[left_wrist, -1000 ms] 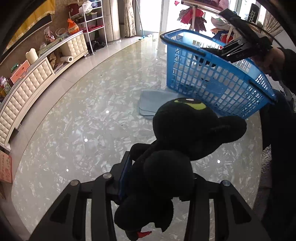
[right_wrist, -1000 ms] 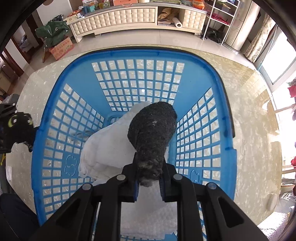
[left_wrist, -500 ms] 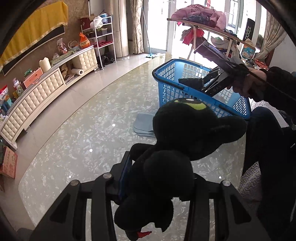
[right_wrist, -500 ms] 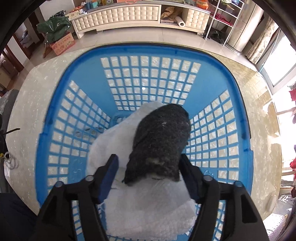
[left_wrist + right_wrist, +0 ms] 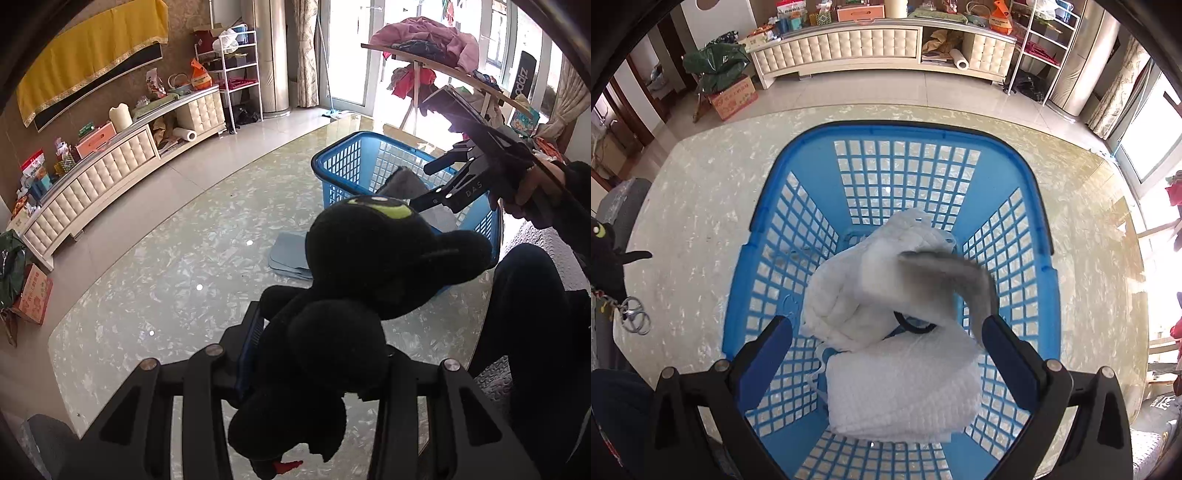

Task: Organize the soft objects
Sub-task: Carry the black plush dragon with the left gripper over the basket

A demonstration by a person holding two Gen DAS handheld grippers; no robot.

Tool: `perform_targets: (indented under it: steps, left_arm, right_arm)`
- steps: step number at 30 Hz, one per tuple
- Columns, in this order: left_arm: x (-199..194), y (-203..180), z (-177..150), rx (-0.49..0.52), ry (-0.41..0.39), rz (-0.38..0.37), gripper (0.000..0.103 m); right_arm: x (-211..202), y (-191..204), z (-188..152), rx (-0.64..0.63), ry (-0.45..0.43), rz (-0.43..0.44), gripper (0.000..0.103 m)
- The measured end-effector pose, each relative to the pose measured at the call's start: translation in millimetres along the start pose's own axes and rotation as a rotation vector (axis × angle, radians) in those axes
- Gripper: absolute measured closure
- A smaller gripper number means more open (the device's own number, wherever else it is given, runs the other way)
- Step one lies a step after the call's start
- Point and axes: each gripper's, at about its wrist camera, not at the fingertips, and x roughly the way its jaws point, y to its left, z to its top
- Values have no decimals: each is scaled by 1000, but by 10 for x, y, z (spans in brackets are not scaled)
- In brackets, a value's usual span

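My left gripper (image 5: 317, 354) is shut on a black plush toy (image 5: 354, 295) with a green eye, held above the marble table. The blue basket (image 5: 340, 166) stands at the far right of that view. My right gripper (image 5: 886, 343) is open above the basket (image 5: 901, 147). A dark grey soft object (image 5: 945, 269), blurred, falls between its fingers onto white folded cloths (image 5: 905, 391) inside the basket. The right gripper also shows in the left wrist view (image 5: 432, 184), over the basket. The plush toy shows at the left edge of the right wrist view (image 5: 605, 254).
A grey-blue folded cloth (image 5: 288, 251) lies on the marble table (image 5: 166, 280) beside the basket. A white cabinet (image 5: 110, 162) runs along the wall. A clothes rack (image 5: 424, 55) stands behind the basket. The person's legs (image 5: 535, 332) are at the right.
My right gripper opened and let go of the dark grey object, which drops into the basket. My left gripper with the plush toy has pulled back from the basket and risen.
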Motion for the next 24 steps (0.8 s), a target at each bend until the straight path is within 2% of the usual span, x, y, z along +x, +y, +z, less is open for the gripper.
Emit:
perform_targets:
  steps: [8,15,24]
  left_arm:
    - [-72,-312,179,27,-11,-31,65]
    - [-112,-625,389,65,-15,-50,65]
    - [40,-1014,668,127,30,-42,65]
  right_arm:
    - [-336,-56,-209,-3,-47,20,0]
    - [-395,-161,-349,13,-83,44,0]
    - [-572,-342,-607,23,-128,42,0]
